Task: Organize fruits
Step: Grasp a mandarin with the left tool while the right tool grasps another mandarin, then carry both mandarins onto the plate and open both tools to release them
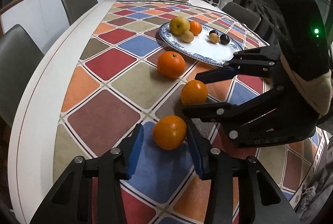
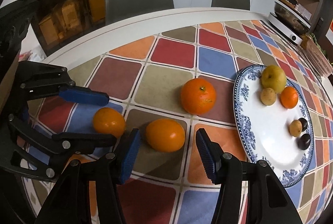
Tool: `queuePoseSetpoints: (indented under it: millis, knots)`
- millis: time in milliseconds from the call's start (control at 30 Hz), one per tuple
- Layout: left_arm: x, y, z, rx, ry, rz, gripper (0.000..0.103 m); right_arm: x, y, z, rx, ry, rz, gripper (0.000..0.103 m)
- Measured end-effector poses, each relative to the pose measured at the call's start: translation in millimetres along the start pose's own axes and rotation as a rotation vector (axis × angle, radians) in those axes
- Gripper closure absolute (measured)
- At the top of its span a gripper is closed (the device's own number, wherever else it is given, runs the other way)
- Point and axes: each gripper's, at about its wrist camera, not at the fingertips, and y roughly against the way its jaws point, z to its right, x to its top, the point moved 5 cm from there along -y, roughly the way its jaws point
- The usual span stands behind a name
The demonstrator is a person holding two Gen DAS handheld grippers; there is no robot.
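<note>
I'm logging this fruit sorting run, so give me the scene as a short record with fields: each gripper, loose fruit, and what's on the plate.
left gripper: open, fingers either side of the nearest orange on the tablecloth
right gripper: open, fingers either side of the middle orange
loose fruit: three oranges, including the large orange by the plate
plate: blue-rimmed, holds a yellow-green pear, small orange, two tan fruits, two dark plums
</note>
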Motion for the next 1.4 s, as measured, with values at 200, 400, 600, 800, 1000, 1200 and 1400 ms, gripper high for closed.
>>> queuePoseSetpoints:
  millis: [200,400,600,800,1000,1200,1400]
  knots:
    - [0,-1,2,-0.006,0.003,-0.003,0.071,-3,-3,-1,0.023,-0.013,-0.004,0.063]
    - [1,4,1,0.003,0.027,0.014,0.071,-5,5,1,0.015,-0.051,0.016,0.063]
    - [7,17,6,0.014,0.027,0.043,0.071,-4,20,1,0.02,-0.092,0.056,0.063]
    - [13,35,16,0.021,0.017,0.084,0.071,-2,38,5,0.007,-0.128,0.095,0.063]
    - [22,51,30,0.019,0.002,0.127,0.071,-4,62,10,-0.01,-0.171,0.145,0.063]
    - [35,64,47,0.016,-0.008,0.174,0.071,-8,89,18,-0.047,-0.207,0.197,0.063]
    - [48,72,65,0.005,-0.028,0.209,0.071,-15,114,31,-0.079,-0.258,0.249,0.063]
